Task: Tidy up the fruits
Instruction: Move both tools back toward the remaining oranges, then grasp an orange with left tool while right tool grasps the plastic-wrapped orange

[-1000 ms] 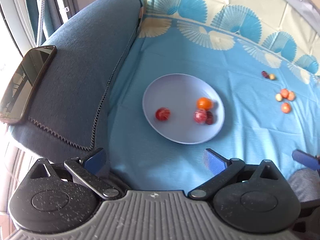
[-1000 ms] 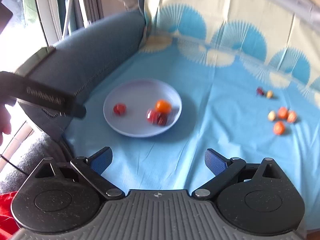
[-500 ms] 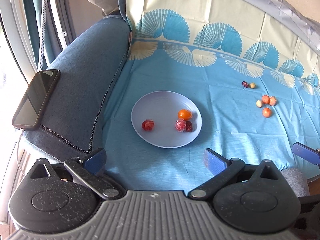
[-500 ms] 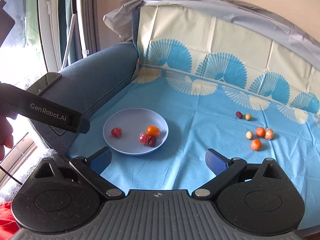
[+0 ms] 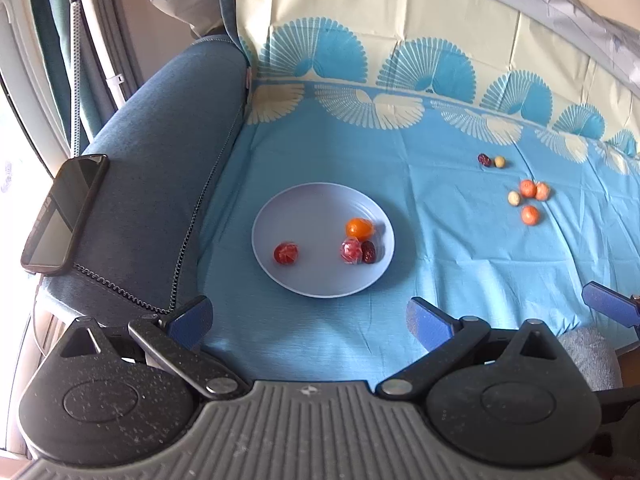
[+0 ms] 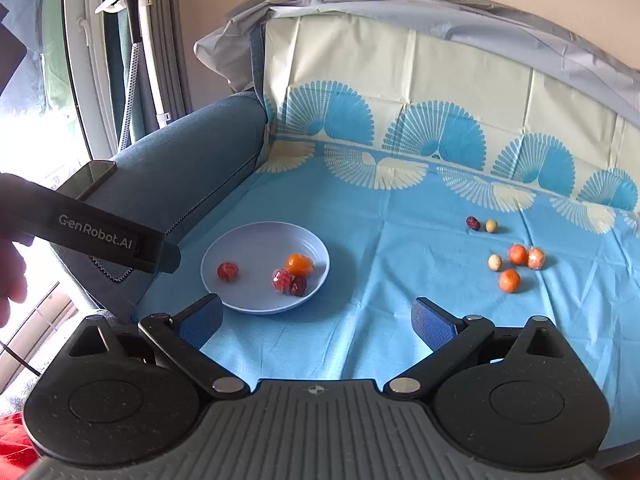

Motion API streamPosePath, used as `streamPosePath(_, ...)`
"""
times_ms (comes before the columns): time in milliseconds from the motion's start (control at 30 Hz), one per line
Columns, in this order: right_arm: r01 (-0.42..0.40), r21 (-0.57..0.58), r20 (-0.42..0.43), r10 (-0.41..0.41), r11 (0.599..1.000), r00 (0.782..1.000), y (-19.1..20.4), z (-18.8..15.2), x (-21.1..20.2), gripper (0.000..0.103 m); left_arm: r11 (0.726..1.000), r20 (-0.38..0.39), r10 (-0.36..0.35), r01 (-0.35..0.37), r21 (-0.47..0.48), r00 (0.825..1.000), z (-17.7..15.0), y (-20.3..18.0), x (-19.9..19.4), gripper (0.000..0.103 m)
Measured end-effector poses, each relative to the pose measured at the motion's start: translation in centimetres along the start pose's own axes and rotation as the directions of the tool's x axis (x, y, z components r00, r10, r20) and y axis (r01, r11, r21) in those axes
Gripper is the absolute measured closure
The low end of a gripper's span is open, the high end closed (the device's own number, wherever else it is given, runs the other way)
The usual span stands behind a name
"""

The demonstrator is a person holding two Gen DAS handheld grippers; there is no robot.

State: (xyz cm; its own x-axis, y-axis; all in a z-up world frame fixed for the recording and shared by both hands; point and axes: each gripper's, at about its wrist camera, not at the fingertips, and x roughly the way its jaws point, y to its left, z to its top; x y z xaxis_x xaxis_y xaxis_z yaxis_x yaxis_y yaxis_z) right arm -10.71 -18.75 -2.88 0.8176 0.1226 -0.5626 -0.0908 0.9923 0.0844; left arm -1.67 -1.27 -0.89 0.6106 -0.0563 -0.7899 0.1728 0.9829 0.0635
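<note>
A pale blue plate (image 5: 304,216) (image 6: 248,246) lies on the blue cloth and holds an orange fruit (image 5: 359,228) (image 6: 299,265), two wrapped red fruits (image 5: 285,253) (image 5: 351,251) and a dark red date (image 5: 369,252). Several loose fruits lie to the right: a date (image 5: 484,159) (image 6: 473,223) with a pale nut (image 5: 499,162), and orange ones (image 5: 530,215) (image 6: 509,280). My left gripper (image 5: 308,320) is open and empty, back from the plate. My right gripper (image 6: 316,320) is open and empty, above the cloth's near side.
A blue sofa arm (image 5: 152,184) rises left of the cloth, with a black phone (image 5: 64,212) on it. The left gripper's body (image 6: 92,232) crosses the right wrist view at left. A blue finger (image 5: 608,304) of the right gripper shows at the left view's right edge.
Both grippers have pulled back and up from the plate; the plate and fruits look smaller and more of the sofa back shows. Nothing was picked up or moved.
</note>
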Motion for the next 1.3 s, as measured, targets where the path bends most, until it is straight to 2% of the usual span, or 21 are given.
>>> streamPosePath(267, 0.014, 0.066, -0.014, -0.013, 0.998, 1.000, -1.8, -0.2, 0.9, 0.003, 1.000, -0.028, -0.001, 0.001, 0.024, 1.000, 0.7, -1.5, 1.5, 0.000)
streamPosePath(433, 0.065, 0.123, -0.011, -0.064, 0.990, 0.998, -5.3, -0.1, 1.3, 0.003, 0.998, -0.061, -0.026, 0.029, 0.049, 0.998, 1.8, -4.4, 3.4, 0.000)
streamPosePath(533, 0.145, 0.165, 0.006, -0.148, 0.976, 0.989, -9.9, 0.4, 1.6, 0.001, 0.995, -0.065, -0.056, 0.061, 0.081, 0.996, 3.0, -7.7, 5.1, 0.000)
streamPosePath(633, 0.248, 0.204, 0.009, -0.255, 0.947, 0.967, -16.0, 0.7, 2.8, 0.001, 0.989, -0.070, -0.101, 0.108, 0.104, 0.992, 4.6, -12.3, 7.6, 0.000)
streamPosePath(700, 0.328, 0.217, 0.006, -0.337, 0.920, 0.942, -20.3, 0.7, 4.4, 0.001, 0.979, -0.080, -0.165, 0.173, 0.105, 0.983, 5.6, -15.8, 9.9, 0.000)
streamPosePath(800, 0.395, 0.214, -0.023, -0.400, 0.893, 0.916, -26.9, 0.1, 8.1, 0.001, 0.964, -0.111, -0.238, 0.249, 0.099, 0.965, 7.0, -21.3, 14.1, 0.000)
streamPosePath(867, 0.409, 0.214, -0.058, -0.406, 0.887, 0.912, -31.1, -0.5, 11.0, 0.001, 0.962, -0.117, -0.239, 0.252, 0.106, 0.964, 7.7, -24.9, 17.0, 0.000)
streamPosePath(900, 0.415, 0.213, -0.073, -0.409, 0.885, 0.909, -32.9, -0.9, 12.5, 0.001, 0.968, -0.111, -0.213, 0.225, 0.112, 0.971, 7.9, -26.6, 18.4, 0.000)
streamPosePath(967, 0.386, 0.212, -0.092, -0.375, 0.898, 0.922, -36.3, -1.6, 15.2, 0.001, 0.976, -0.106, -0.164, 0.177, 0.123, 0.981, 8.3, -29.7, 20.9, 0.000)
streamPosePath(1033, 0.346, 0.223, -0.114, -0.328, 0.911, 0.938, -38.9, -2.0, 17.8, 0.001, 0.971, -0.130, -0.178, 0.196, 0.136, 0.975, 8.8, -32.0, 23.3, 0.000)
streamPosePath(1167, 0.236, 0.205, -0.134, -0.211, 0.950, 0.968, -41.5, -2.1, 22.5, 0.001, 0.959, -0.139, -0.210, 0.232, 0.165, 0.968, 9.0, -35.4, 27.3, 0.000)
streamPosePath(1300, 0.209, 0.113, -0.161, -0.190, 0.971, 0.969, -41.7, -1.3, 27.0, 0.001, 0.964, -0.105, -0.162, 0.180, 0.196, 0.981, 9.3, -36.7, 30.5, 0.000)
